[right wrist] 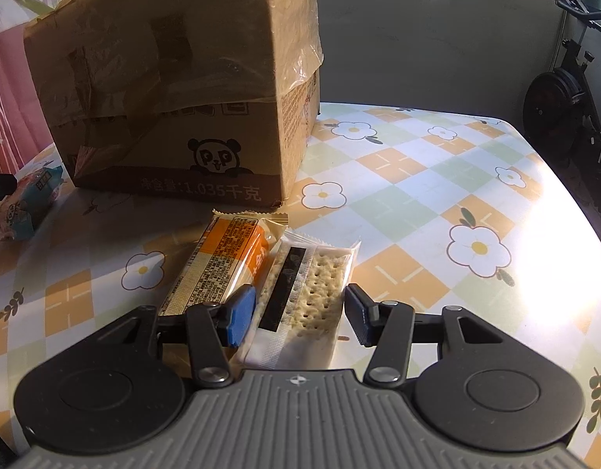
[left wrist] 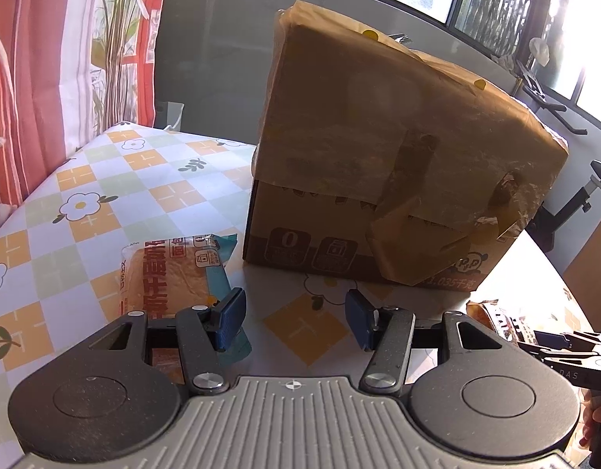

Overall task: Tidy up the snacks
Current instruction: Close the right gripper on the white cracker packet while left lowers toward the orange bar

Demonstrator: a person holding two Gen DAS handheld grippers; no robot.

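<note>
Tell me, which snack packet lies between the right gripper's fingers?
The clear cracker packet, its pale dotted crackers showing through. The orange-labelled packet lies beside it, outside the right gripper; the bread packet sits by the left gripper.

The desk (right wrist: 417, 179) wears a checked cloth of orange, green and white squares with white flowers. A taped cardboard box (right wrist: 175, 90) with a panda print stands on it. Just in front of the box lie an orange snack packet (right wrist: 222, 265) and a clear-wrapped cracker packet (right wrist: 312, 297), side by side and touching. To the box's left lies a wrapped bread slice (left wrist: 171, 277).
</note>
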